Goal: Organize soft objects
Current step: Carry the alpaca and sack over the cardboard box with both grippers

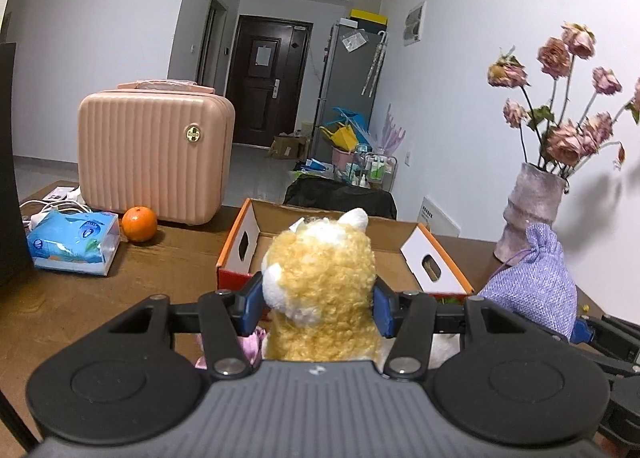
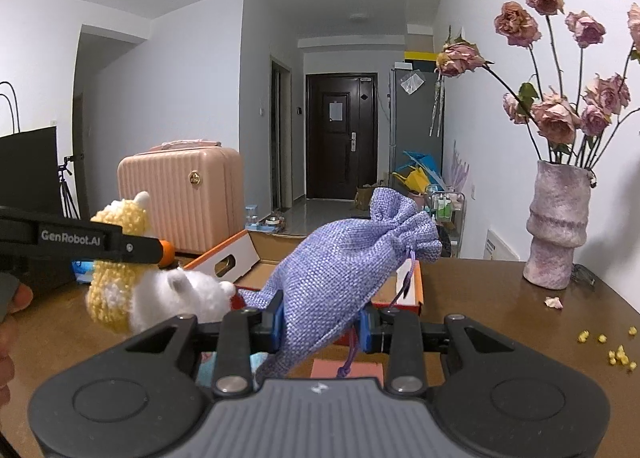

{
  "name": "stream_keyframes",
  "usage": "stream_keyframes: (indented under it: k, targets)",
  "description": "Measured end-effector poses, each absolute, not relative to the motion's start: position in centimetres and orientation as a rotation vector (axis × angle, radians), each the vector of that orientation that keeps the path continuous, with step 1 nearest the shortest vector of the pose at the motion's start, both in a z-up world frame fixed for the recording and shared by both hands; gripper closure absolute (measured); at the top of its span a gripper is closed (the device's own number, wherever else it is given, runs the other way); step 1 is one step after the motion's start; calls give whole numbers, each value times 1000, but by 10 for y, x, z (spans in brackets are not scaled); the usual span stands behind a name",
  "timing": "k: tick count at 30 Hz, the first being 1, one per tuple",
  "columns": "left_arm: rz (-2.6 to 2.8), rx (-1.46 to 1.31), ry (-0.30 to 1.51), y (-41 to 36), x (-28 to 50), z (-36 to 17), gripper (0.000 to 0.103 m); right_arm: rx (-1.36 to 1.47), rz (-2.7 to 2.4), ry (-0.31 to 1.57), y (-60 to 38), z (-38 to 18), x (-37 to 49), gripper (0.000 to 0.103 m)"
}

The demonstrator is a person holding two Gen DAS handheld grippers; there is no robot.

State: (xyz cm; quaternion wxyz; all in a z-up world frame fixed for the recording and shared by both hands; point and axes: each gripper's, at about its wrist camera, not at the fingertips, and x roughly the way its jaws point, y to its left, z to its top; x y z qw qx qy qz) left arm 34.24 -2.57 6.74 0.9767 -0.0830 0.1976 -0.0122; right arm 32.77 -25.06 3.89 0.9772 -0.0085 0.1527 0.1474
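Left gripper (image 1: 318,300) clamps the yellow plush toy (image 1: 320,282); right gripper (image 2: 322,324) pinches the purple pouch (image 2: 340,270).

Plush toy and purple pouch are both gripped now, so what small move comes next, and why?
Probably ease the left gripper forward and release the plush toy over the open cardboard box: it sits just ahead, and the right gripper holds the purple pouch alongside.

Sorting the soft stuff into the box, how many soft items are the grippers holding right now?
2: a yellow plush toy in the left gripper, a purple drawstring pouch in the right gripper. More may lie hidden below them.
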Motion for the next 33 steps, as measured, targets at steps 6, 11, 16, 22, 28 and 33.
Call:
stream_keyframes:
  k: [6, 11, 16, 22, 28, 33]
  targets:
    - [-19, -193, 390, -17, 367, 71, 49, -15, 303, 303, -241, 44, 356, 70]
    - [-17, -208, 385, -12, 387, 74, 49, -17, 310, 312, -237, 47, 380, 70]
    - [-14, -222, 387, -9, 409, 76, 49, -21, 314, 319, -234, 52, 401, 70]
    - [-12, -225, 393, -5, 435, 76, 49, -31, 312, 352, -228, 52, 431, 70]
    - [-10, -232, 396, 0, 462, 79, 49, -51, 309, 378, -223, 52, 456, 70]
    - [-11, -235, 413, 4, 484, 78, 49, -61, 301, 381, -225, 52, 472, 70]
